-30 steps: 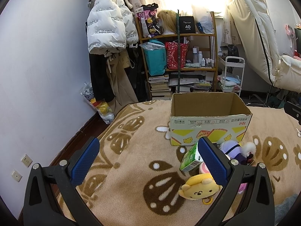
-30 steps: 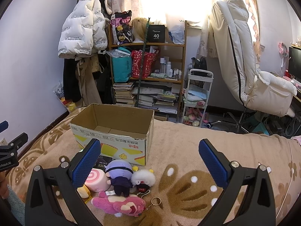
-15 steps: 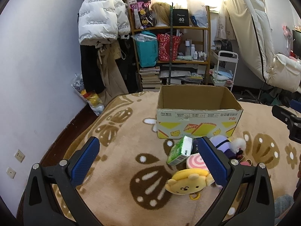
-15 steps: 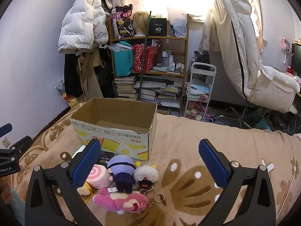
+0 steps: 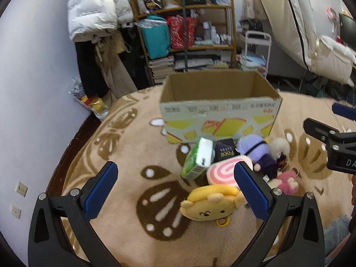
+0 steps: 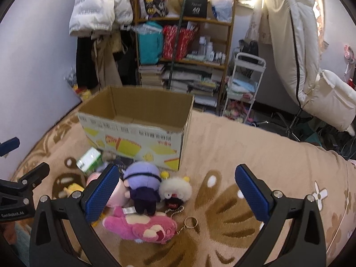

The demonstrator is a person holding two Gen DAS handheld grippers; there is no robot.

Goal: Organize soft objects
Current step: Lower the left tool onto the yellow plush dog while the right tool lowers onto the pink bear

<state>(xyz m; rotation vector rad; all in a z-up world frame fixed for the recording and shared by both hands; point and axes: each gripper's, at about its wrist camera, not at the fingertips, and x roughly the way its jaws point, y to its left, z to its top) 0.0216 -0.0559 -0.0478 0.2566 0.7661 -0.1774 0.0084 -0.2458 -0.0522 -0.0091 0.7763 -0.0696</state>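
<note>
Open cardboard box (image 6: 142,120) on the beige patterned blanket (image 6: 244,155). Just in front of the box: purple-haired doll (image 6: 142,182), white fluffy plush (image 6: 175,189), pink bear plush (image 6: 142,227) nearest the camera, green carton (image 6: 89,161) at the box's left corner. Right gripper (image 6: 175,191) held wide apart above the toys, gripping nothing.

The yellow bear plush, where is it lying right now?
In the left wrist view, the yellow bear lies on the blanket, nearest the camera of the toy pile, just in front of the pink swirl plush and well short of the box.

Low wrist views (side by side) toward box (image 5: 220,109)
</note>
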